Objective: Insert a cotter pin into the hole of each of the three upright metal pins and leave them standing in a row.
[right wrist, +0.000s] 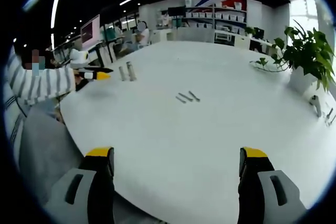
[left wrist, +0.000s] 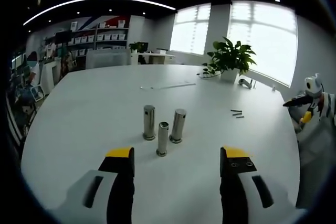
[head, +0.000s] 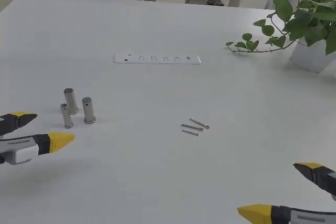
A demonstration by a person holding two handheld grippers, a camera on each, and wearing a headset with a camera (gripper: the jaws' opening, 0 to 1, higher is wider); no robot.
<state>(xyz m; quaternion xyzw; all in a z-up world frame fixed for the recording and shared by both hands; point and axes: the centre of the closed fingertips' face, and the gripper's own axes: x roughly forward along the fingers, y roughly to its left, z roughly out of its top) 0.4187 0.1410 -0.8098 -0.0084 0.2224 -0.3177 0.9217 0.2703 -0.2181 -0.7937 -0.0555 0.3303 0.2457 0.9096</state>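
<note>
Three upright metal pins (head: 77,107) stand in a tight cluster on the white table at the left; in the left gripper view the metal pins (left wrist: 163,129) rise just ahead of the jaws. Three small cotter pins (head: 193,127) lie side by side near the table's middle, and the cotter pins (right wrist: 186,97) sit well ahead of the right gripper. My left gripper (head: 47,127) is open at the left edge, a short way from the metal pins, holding nothing. My right gripper (head: 286,191) is open at the lower right, apart from the cotter pins.
A white power strip (head: 157,59) lies flat behind the work area. A potted plant (head: 304,24) in a white pot stands at the back right, with a vine trailing onto the table. A person in a striped sleeve (right wrist: 37,80) shows at the table's left side.
</note>
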